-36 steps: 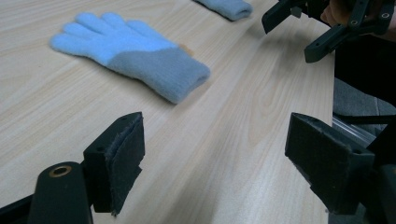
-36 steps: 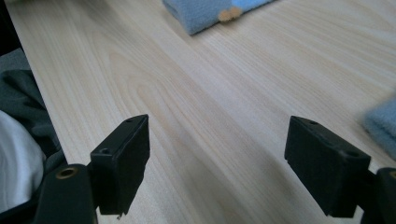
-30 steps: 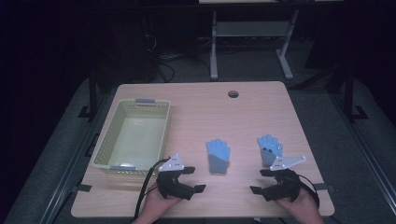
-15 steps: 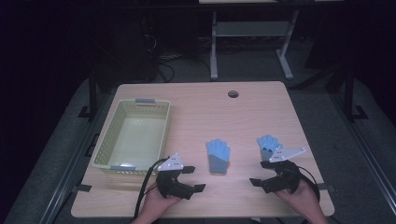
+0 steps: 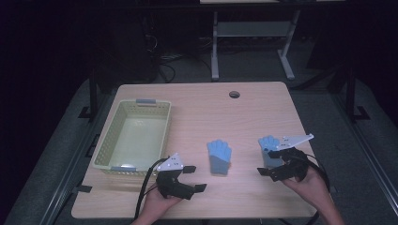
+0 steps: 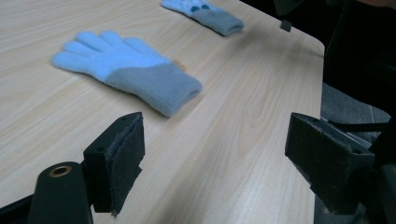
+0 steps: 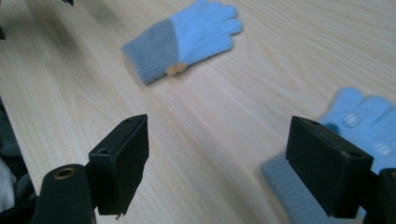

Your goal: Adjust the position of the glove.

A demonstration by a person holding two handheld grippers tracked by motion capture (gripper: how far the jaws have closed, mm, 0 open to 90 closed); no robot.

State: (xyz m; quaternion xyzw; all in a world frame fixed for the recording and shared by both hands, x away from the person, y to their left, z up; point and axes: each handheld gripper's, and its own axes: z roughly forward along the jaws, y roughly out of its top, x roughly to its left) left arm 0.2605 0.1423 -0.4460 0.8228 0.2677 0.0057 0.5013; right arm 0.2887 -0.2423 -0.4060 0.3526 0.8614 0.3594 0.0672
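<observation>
Two light-blue gloves with grey cuffs lie flat on the wooden table (image 5: 197, 108). The middle glove (image 5: 219, 157) (image 6: 126, 70) (image 7: 187, 39) rests fingers-away between my two grippers. The right glove (image 5: 269, 149) (image 6: 205, 14) (image 7: 359, 119) lies partly under my right gripper (image 5: 268, 162) (image 7: 222, 163), which is open, its right jaw just over the grey cuff. My left gripper (image 5: 196, 178) (image 6: 215, 158) is open near the front edge, left of the middle glove's cuff, holding nothing.
A pale yellow plastic basket (image 5: 112, 140) stands empty on the table's left side, right behind my left gripper. A cable hole (image 5: 234, 94) sits near the far edge. Dark floor and a desk frame (image 5: 248, 33) lie beyond the table.
My right gripper has moved forward, away from the front edge, onto the right glove's cuff. The left gripper has barely shifted. Both gloves lie where they were.
</observation>
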